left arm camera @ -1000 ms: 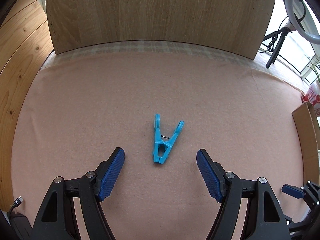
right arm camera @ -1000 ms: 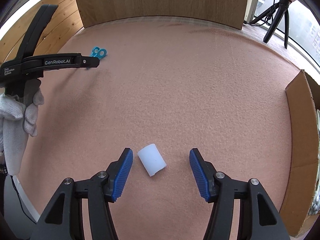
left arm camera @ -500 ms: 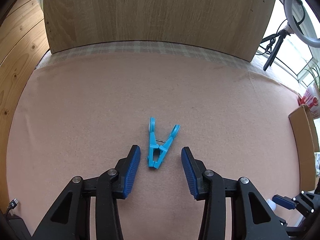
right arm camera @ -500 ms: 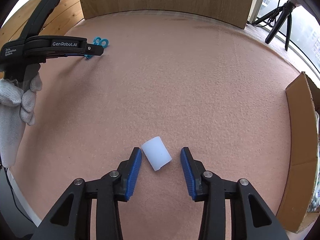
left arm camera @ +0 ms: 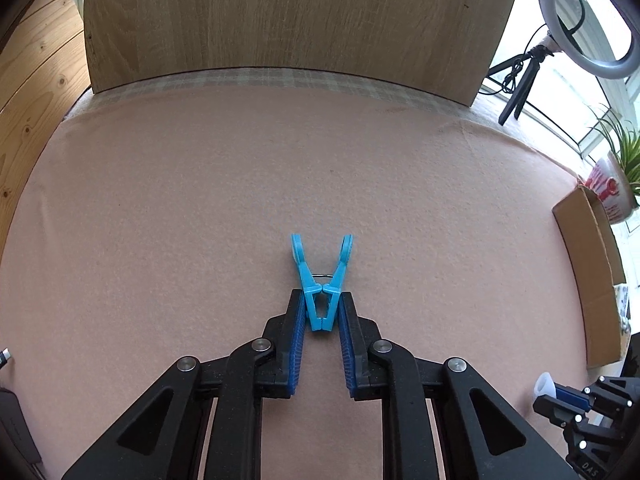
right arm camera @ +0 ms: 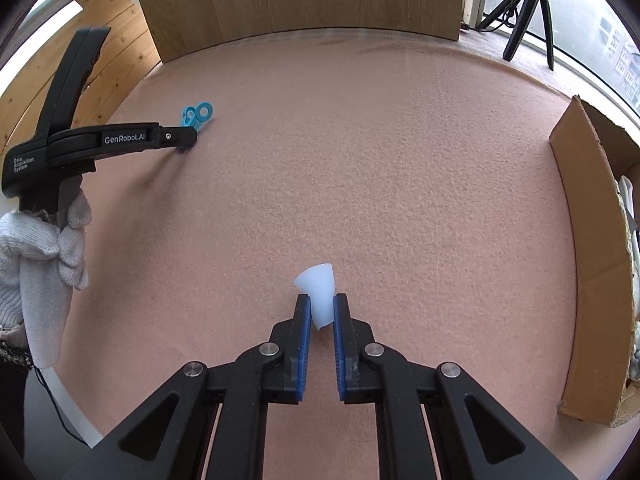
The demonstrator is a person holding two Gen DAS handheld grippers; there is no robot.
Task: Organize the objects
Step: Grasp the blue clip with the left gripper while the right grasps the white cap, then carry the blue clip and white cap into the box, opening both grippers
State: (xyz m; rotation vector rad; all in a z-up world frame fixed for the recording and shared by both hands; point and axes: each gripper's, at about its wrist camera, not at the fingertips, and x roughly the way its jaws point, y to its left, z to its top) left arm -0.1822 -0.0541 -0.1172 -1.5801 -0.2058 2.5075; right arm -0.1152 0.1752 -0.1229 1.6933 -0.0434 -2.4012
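A blue clothespin lies on the pink felt mat, its handles pointing away from me. My left gripper is shut on its clamp end, both blue pads pressing it. The right wrist view shows the same clothespin at that left gripper, held by a gloved hand. A small white cup lies on its side on the mat between the pads of my right gripper. Its jaws are closing and pinch the cup's narrow end. The left wrist view catches that cup at the lower right.
An open cardboard box stands at the mat's right edge with white items inside. A wooden panel closes off the back. A tripod, a ring light and a potted plant stand beyond the mat.
Both grippers closed from wide open. The left one moved forward onto the clothespin and gripped it. The right one moved forward and pinched the white cup, which turned to point away.
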